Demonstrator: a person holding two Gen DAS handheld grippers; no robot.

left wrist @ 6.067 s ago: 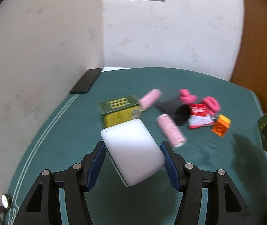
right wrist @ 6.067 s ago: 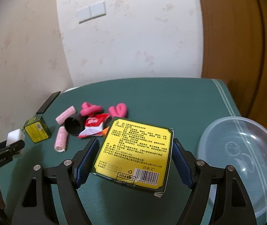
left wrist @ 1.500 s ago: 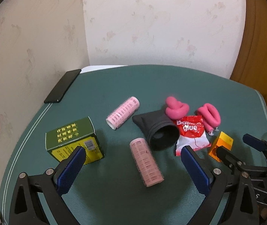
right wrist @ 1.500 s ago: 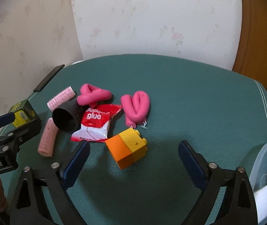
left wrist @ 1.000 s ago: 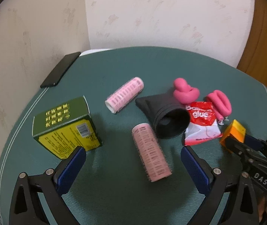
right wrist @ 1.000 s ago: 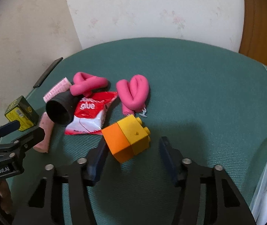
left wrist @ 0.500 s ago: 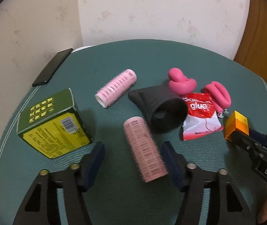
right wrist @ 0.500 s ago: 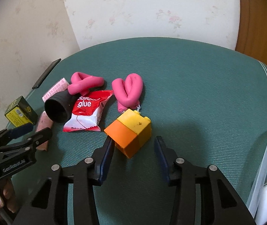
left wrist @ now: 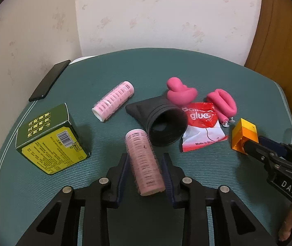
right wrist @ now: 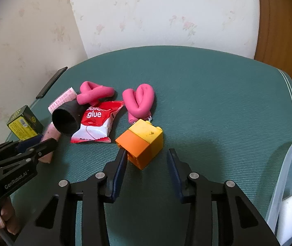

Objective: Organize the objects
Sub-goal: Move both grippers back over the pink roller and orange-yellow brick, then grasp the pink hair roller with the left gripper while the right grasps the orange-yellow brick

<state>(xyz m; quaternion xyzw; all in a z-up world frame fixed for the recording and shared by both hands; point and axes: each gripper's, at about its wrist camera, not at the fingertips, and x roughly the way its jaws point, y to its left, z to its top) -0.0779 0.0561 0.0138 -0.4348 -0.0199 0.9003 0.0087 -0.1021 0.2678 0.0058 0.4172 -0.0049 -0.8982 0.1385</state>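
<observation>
L claw (left wrist: pixel 145 171) has just been closing and now pinches the near pink hair roller (left wrist: pixel 143 162) – both blue pads sit against its sides, roller lying lengthwise btwn them on the green table (left wrist: pixel 187 69). R claw (right wrist: pixel 147 165) has also been closing, around the orange-and-yellow block (right wrist: pixel 141 142): left pad touches the orange end, right pad looks a touch off the yellow side, so can't tell if the grip is firm yet. From the L view the same block (left wrist: pixel 243 136) shows at the tip of the R claw's fingers. Second pink roller (left wrist: pixel 114 100) lies apart, further back, w/ a black cone-shaped piece (left wrist: pixel 162 123) beside it, mouth toward the camera. A red-and-white "glue" packet (right wrist: pixel 97 121) lies just beside the cone, partly under a knotted pink foam twist (right wrist: pixel 94 95); another pink foam twist (right wrist: pixel 139 101) lies just behind the block. Green-and-yellow box (left wrist: pixel 50 141) stands to the left of the held roller, near but not touching. Black phone (left wrist: pixel 49 81) at the table's far-left edge by the wall. Clear plastic tub (right wrist: pixel 289 184) at right edge – holds a white block and a green box. A person's fingers show on each claw's handle.
</observation>
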